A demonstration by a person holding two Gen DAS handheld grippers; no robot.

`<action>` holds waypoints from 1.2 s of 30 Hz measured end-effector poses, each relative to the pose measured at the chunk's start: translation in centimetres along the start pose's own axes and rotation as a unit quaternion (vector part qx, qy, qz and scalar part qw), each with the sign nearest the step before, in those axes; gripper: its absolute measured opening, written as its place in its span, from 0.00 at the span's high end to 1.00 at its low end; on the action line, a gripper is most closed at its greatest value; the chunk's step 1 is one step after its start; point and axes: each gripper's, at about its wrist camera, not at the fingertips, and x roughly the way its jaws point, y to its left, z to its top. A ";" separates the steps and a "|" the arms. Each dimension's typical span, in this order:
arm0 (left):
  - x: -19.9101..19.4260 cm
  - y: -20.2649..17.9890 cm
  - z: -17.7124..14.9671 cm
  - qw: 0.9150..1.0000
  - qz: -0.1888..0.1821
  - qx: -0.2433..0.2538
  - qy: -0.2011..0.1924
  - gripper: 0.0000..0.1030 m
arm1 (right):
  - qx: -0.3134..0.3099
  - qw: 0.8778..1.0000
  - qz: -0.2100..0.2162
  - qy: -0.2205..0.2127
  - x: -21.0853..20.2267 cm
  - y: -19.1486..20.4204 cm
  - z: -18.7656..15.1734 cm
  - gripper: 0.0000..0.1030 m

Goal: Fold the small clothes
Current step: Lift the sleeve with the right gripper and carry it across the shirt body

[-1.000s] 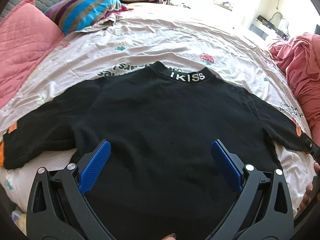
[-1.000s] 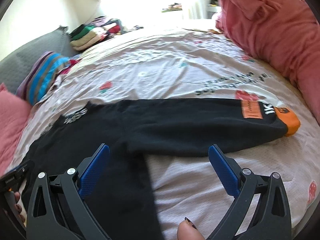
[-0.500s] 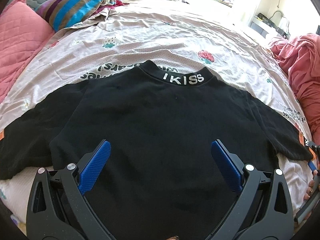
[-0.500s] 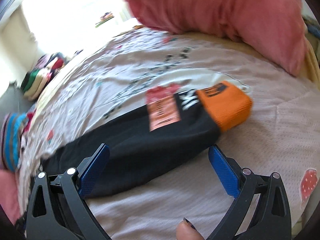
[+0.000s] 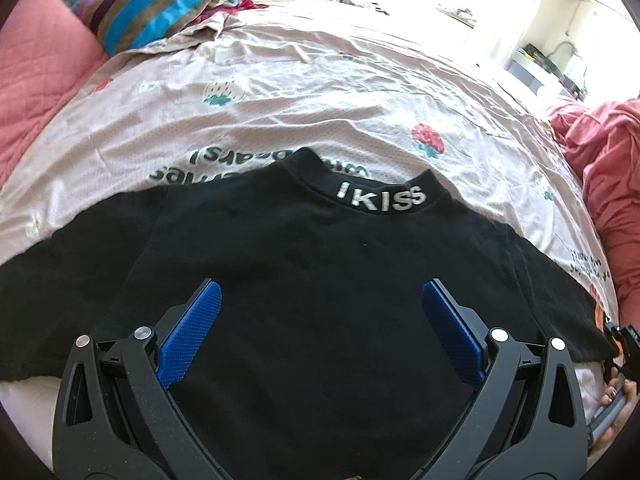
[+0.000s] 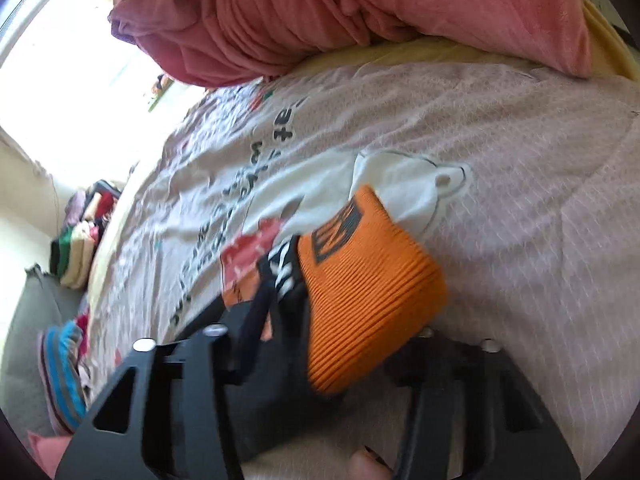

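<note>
I have the black sweater [image 5: 320, 280] flat on the bed [image 5: 320, 92], its body beneath my left gripper [image 5: 320, 312], whose jaws stand spread and empty. My right gripper [image 6: 320, 364] is closing its jaws on the orange cuff [image 6: 368, 280] between them. Next, I judge, comes carrying that sleeve inward across the body.

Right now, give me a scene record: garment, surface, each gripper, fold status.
garment: black long-sleeved top with white IKISS lettering on the collar, spread flat
sleeve end: orange ribbed cuff, between the right gripper's jaws
surface: pale pink strawberry-print bedsheet
left gripper: open, above the top's body, holding nothing
right gripper: jaws closing on the sleeve at the cuff
fold status: no fold made yet
</note>
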 end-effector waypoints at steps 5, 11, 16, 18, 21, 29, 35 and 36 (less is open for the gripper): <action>0.2 0.9 -1.1 1.000 0.000 -0.011 0.004 0.08 | -0.021 0.998 0.053 -0.015 -0.7 1.4 0.4 0.86; -1.3 2.4 -1.2 1.000 -0.004 -0.029 -0.008 0.08 | -0.120 0.985 0.118 -0.041 -3.7 8.1 -1.1 0.87; -3.0 3.0 -0.8 0.999 -0.009 -0.033 -0.019 0.08 | -0.192 0.966 0.170 -0.029 -5.2 14.2 -3.8 0.87; -3.6 3.3 -0.8 0.999 -0.020 -0.039 -0.024 0.08 | -0.217 0.957 0.192 -0.019 -5.6 16.5 -5.2 0.87; -4.3 3.9 -0.9 0.997 -0.053 -0.055 -0.029 0.08 | -0.246 0.945 0.214 -0.001 -5.9 18.8 -7.1 0.87; -4.9 5.3 -1.4 0.992 -0.091 -0.080 -0.028 0.08 | -0.329 0.908 0.254 0.054 -5.9 25.5 -14.2 0.87; -4.6 7.3 -1.6 0.988 -0.102 -0.116 -0.024 0.08 | -0.386 0.880 0.260 0.089 -5.2 28.7 -19.3 0.87; -4.6 7.6 -1.7 0.987 -0.103 -0.120 -0.024 0.08 | -0.396 0.876 0.260 0.094 -5.0 29.1 -20.0 0.87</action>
